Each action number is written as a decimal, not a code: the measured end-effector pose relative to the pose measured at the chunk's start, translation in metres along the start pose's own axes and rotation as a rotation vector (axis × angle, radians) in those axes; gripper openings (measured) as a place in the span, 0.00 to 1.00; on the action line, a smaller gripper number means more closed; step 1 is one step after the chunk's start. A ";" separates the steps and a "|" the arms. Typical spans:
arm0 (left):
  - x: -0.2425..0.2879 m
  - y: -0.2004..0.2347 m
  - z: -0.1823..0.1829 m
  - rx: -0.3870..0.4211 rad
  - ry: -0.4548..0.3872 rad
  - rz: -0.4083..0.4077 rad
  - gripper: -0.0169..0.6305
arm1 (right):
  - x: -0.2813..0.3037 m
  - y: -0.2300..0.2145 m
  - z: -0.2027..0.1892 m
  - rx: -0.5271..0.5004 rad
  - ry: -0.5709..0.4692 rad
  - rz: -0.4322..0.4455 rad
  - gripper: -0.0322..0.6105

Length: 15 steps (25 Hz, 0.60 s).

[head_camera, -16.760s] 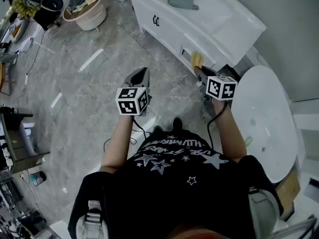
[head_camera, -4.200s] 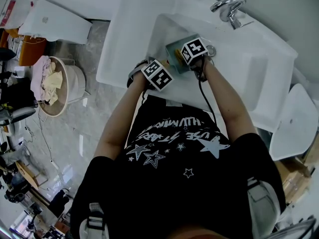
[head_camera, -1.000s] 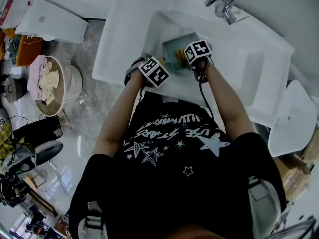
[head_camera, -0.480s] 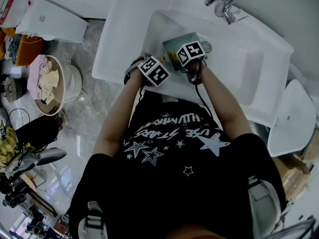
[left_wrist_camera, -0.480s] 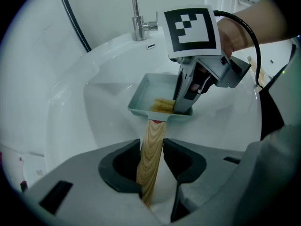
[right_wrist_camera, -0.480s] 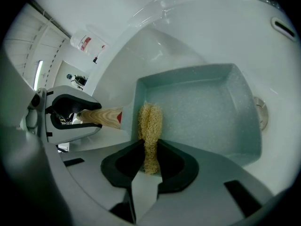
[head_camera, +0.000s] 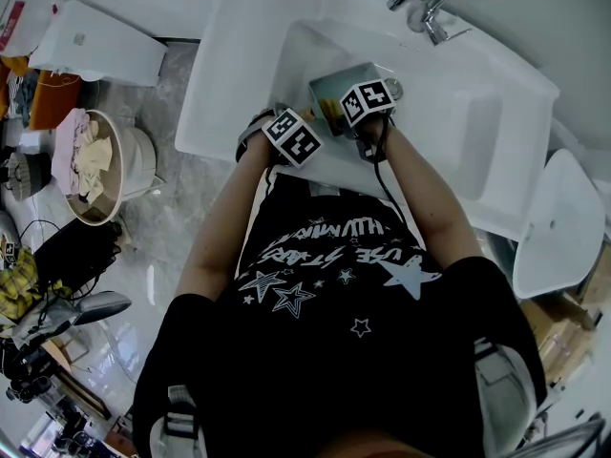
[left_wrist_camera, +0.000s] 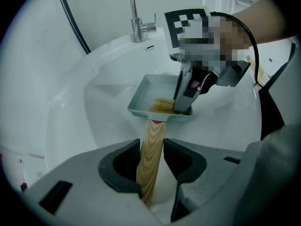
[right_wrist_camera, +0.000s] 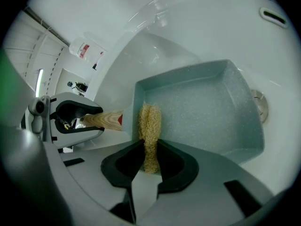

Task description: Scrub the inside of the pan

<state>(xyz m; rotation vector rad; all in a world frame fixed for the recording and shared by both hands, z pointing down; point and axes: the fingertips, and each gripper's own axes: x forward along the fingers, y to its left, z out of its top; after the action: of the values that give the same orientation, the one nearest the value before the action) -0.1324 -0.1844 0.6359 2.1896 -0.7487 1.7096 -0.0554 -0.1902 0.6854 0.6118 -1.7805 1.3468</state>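
Inside the sink (head_camera: 434, 113), below the faucet (head_camera: 425, 3), the square pale-green pan (right_wrist_camera: 202, 107) sits tilted against the basin floor, with its wooden handle (left_wrist_camera: 151, 142) pointing toward the sink's near rim. The left gripper (left_wrist_camera: 153, 154) is clamped on that handle, both jaws closed against the wood, bracing the pan inside the sink. The right gripper (right_wrist_camera: 149, 149) is clenched on a yellow fibrous scrubber (right_wrist_camera: 149, 119), whose free end presses against the pan's inner wall on the side nearest the sink's near rim, where the handle joins. Judged from these views, scrubbing is under way: the tool is in contact with one wall only. The pan floor and the three other walls show a speckled surface with no suds or residue visible, so how much has been covered cannot be confirmed. Remaining work appears to be the floor, the corners and the walls toward the faucet.
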 end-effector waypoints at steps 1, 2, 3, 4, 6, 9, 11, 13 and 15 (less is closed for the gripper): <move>0.000 0.000 0.000 0.003 0.001 0.002 0.26 | -0.001 0.000 0.000 0.007 -0.009 0.005 0.18; 0.000 0.000 0.000 0.005 0.002 0.006 0.26 | -0.003 0.001 0.001 0.010 -0.017 0.009 0.18; 0.000 0.000 0.001 0.008 0.004 0.012 0.26 | -0.004 0.001 0.001 0.008 -0.022 0.010 0.18; 0.000 -0.001 0.001 0.013 0.007 0.019 0.27 | -0.007 0.001 0.000 0.000 -0.024 0.006 0.18; 0.000 -0.003 0.003 0.025 0.014 0.034 0.27 | -0.014 0.001 0.000 -0.024 -0.027 -0.004 0.18; -0.003 -0.010 0.009 0.034 0.029 0.039 0.27 | -0.031 -0.001 -0.001 -0.040 -0.047 -0.002 0.18; -0.005 -0.011 0.011 0.031 0.033 0.040 0.28 | -0.040 -0.002 0.001 -0.038 -0.066 0.007 0.18; -0.006 -0.008 0.010 0.028 0.031 0.049 0.28 | -0.042 -0.003 0.002 -0.036 -0.078 0.012 0.18; -0.006 -0.005 0.010 0.023 0.022 0.062 0.28 | -0.043 -0.006 0.004 -0.033 -0.091 0.016 0.18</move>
<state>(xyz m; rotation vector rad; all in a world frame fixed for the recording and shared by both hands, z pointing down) -0.1220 -0.1840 0.6277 2.1801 -0.8029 1.7779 -0.0284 -0.1997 0.6529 0.6521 -1.8804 1.3163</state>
